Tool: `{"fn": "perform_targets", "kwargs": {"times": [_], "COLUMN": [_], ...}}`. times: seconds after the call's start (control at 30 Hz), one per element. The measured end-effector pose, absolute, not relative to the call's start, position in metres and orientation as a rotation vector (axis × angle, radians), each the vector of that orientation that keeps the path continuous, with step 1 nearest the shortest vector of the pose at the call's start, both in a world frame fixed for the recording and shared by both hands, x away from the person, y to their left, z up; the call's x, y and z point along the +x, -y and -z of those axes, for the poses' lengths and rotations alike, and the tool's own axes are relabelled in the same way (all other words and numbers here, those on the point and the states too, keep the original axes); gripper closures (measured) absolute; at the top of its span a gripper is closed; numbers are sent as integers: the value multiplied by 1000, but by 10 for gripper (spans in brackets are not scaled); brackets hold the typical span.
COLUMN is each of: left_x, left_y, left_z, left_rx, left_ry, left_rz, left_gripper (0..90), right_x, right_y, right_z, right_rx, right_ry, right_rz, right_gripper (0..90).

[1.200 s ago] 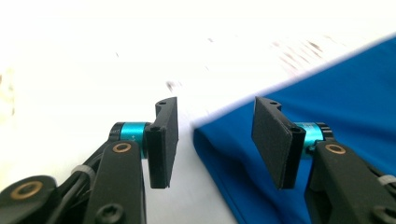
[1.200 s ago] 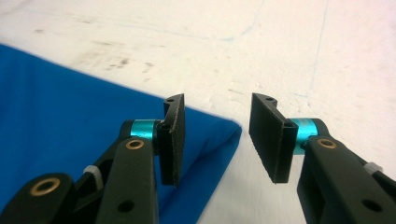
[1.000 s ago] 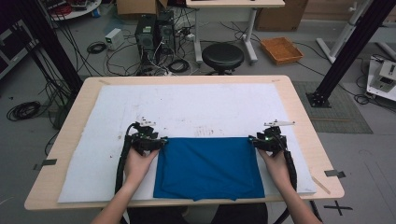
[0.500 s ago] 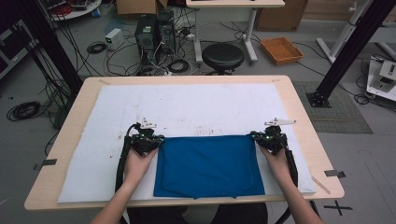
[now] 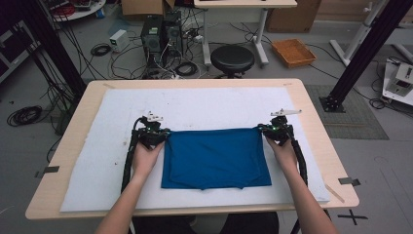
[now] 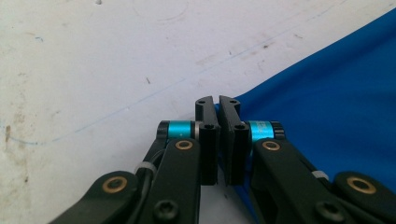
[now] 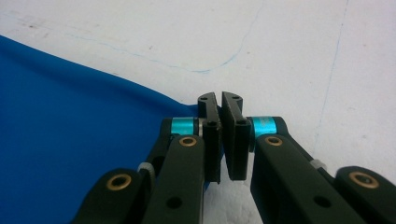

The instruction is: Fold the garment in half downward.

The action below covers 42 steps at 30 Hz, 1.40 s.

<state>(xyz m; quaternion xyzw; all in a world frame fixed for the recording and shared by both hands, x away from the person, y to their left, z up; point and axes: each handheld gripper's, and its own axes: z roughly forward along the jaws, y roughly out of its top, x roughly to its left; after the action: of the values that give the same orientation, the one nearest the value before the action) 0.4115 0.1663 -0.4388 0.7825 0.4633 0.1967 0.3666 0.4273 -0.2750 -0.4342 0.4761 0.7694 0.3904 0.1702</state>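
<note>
Blue cloth (image 5: 214, 158) between both level grippers

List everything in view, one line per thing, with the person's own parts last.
blue cloth: one, blue, flat on the mat's near middle
white mat: one, white, covers the table
table: one, light wood
stool: one, black, floor beyond the table
orange tray: one, floor at far right
left gripper: one, black, shut on the cloth's far left corner
right gripper: one, black, shut on the far right corner

Plain blue cloth (image 5: 214, 158) lies on a white, seemingly pen-marked mat (image 5: 97, 180).
</note>
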Motion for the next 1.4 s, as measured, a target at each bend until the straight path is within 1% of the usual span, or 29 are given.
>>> {"fn": "perform_targets", "kwargs": {"times": [0.1, 0.17, 0.23, 0.27, 0.3, 0.33, 0.37, 0.47, 0.6, 0.73, 0.8, 1.03, 1.23, 1.33, 1.4], "left_x": [413, 411, 409, 407, 404, 400, 395, 376, 355, 349, 350, 348, 343, 341, 340], "left_y": [-165, -164, -164, -165, -166, -167, -169, -175, -185, -196, -199, -201, -205, -207, -208], "left_z": [440, 439, 435, 432, 428, 424, 420, 410, 401, 398, 398, 398, 395, 392, 390], "left_rx": [2007, 2007, 1996, 1986, 1972, 1958, 1953, 1921, 1895, 1858, 1839, 1828, 1797, 1770, 1743], "left_ry": [-1188, -1191, -1186, -1178, -1170, -1155, -1139, -1089, -1029, -1034, -1046, -1017, -1017, -1018, -1006], "left_rz": [-510, -537, -571, -585, -599, -609, -618, -649, -683, -703, -715, -735, -726, -711, -675], "left_gripper": [864, 844, 719, 685, 588, 588, 551, 477, 435, 427, 399, 399, 399, 415, 442], "right_x": [429, 427, 425, 424, 419, 419, 415, 398, 376, 363, 361, 362, 363, 362, 361], "right_y": [275, 274, 275, 275, 278, 278, 280, 285, 295, 304, 308, 319, 320, 319, 318], "right_z": [436, 436, 434, 432, 428, 428, 425, 416, 406, 402, 403, 406, 404, 404, 403], "right_rx": [1350, 1351, 1347, 1350, 1350, 1350, 1333, 1289, 1225, 1211, 1219, 1271, 1272, 1275, 1262], "right_ry": [-2190, -2183, -2164, -2148, -2130, -2130, -2125, -2106, -2060, -2025, -2012, -1982, -1964, -1962, -1958], "right_rz": [-1091, -1090, -1083, -1087, -1116, -1116, -1129, -1164, -1208, -1235, -1231, -1240, -1266, -1264, -1265], "right_gripper": [869, 841, 731, 681, 657, 639, 614, 571, 525, 506, 504, 480, 466, 444, 427]}}
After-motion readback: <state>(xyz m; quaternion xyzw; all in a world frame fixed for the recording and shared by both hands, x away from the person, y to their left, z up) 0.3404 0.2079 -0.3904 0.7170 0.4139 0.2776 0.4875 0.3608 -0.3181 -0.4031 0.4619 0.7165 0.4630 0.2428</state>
